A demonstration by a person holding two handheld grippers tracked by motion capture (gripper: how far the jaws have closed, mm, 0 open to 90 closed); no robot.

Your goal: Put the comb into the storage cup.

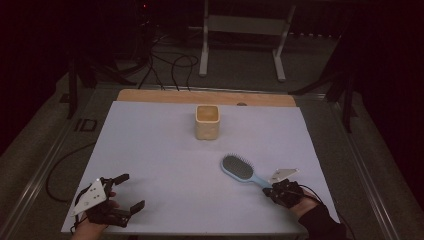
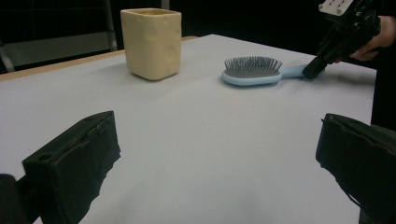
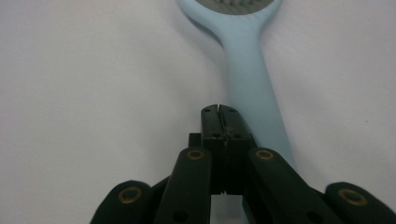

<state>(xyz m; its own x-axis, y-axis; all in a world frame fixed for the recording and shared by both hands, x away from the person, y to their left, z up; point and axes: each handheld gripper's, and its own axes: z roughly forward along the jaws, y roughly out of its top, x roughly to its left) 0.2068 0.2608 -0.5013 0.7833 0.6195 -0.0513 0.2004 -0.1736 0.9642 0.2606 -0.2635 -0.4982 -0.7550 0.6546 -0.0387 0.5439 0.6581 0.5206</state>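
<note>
Right gripper (image 3: 219, 109), jaws together, tip over hairbrush (image 3: 247, 70) handle, left gripper (image 1: 125, 192) open

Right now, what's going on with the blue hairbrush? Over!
Right hand-held gripper shut, tips beside the light blue plastic hairbrush handle, not gripping it. Left hand-held gripper open, idle. Yellow ceramic cup well clear.

On my table (image 1: 150, 150) I count one blue hairbrush (image 1: 239, 168) and one yellow cup (image 1: 207, 122). I hold two grippers, a left gripper (image 1: 127, 191) and a right gripper (image 1: 270, 189).
</note>
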